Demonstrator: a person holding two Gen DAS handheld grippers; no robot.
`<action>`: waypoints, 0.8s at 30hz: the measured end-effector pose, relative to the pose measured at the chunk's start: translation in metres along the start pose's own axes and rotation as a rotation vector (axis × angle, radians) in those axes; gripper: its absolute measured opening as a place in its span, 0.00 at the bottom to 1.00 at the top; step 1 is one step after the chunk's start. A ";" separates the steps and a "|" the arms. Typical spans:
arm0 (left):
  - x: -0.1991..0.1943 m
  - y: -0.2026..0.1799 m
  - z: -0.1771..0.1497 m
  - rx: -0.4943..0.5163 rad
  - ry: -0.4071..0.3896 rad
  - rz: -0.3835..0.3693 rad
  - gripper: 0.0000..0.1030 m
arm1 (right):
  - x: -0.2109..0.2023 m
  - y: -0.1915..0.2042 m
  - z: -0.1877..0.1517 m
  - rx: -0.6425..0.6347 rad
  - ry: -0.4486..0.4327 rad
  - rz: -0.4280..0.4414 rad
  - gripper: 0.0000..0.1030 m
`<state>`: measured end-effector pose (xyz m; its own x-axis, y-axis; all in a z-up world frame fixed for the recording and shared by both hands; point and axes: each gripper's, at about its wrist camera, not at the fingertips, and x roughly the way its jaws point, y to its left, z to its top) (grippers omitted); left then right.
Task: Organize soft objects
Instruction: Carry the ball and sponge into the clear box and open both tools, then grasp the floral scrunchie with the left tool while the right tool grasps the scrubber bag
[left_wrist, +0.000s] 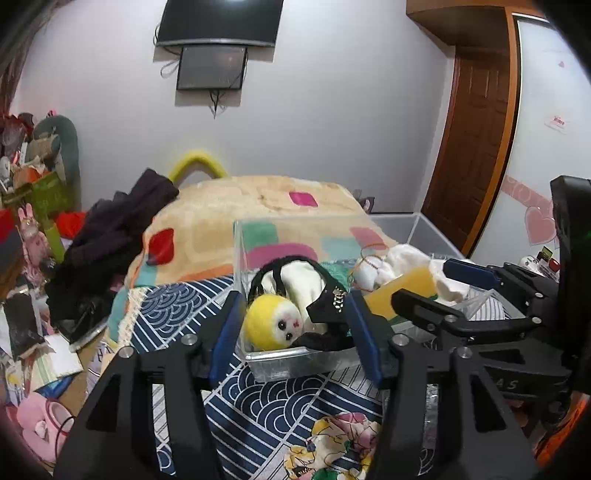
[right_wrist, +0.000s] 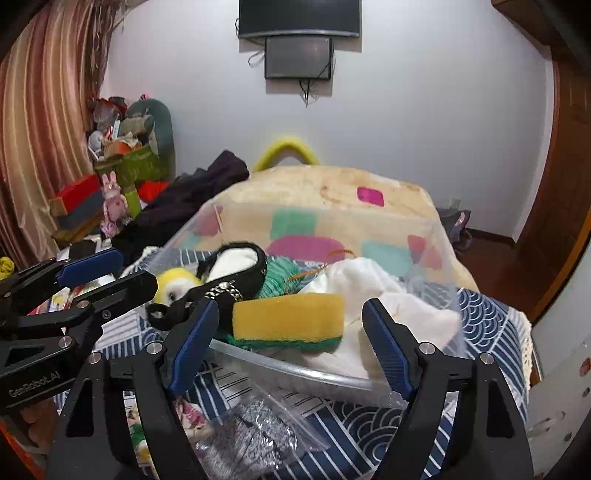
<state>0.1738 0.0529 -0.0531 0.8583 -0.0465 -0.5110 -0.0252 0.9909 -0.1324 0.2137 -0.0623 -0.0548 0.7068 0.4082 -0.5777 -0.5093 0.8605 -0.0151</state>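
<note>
A clear plastic bin (left_wrist: 280, 363) stands on the bed and holds soft things: a yellow-headed plush doll (left_wrist: 271, 326), a black-and-white cloth item (left_wrist: 314, 288), a yellow-green sponge (right_wrist: 290, 321), a green knitted piece (right_wrist: 279, 275) and white cloth (right_wrist: 373, 284). My left gripper (left_wrist: 295, 339) is open, its blue pads either side of the bin's near left corner and the doll. My right gripper (right_wrist: 295, 339) is open at the bin's near edge, facing the sponge. Each gripper shows in the other's view, the right one (left_wrist: 443, 284), the left one (right_wrist: 110, 273).
The bin (right_wrist: 303, 369) sits on a blue wave-patterned cover (left_wrist: 258, 402). A floral cloth (left_wrist: 332, 446) and a clear bag of silvery material (right_wrist: 251, 435) lie in front. A patterned blanket (left_wrist: 258, 206), dark clothes (left_wrist: 110, 236) and clutter on the left (left_wrist: 33, 184) lie beyond.
</note>
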 end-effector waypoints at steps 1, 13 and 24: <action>-0.006 -0.001 0.001 0.003 -0.011 0.002 0.61 | -0.006 -0.001 0.001 0.002 -0.014 0.000 0.76; -0.058 -0.005 -0.010 0.029 -0.078 0.036 0.94 | -0.046 0.003 -0.021 0.021 -0.075 0.051 0.85; -0.032 0.009 -0.063 0.007 0.097 0.053 0.96 | -0.005 0.005 -0.067 0.082 0.090 0.040 0.85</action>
<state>0.1139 0.0554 -0.0910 0.8024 -0.0056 -0.5968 -0.0656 0.9931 -0.0975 0.1751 -0.0802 -0.1065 0.6382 0.4165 -0.6475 -0.4914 0.8678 0.0739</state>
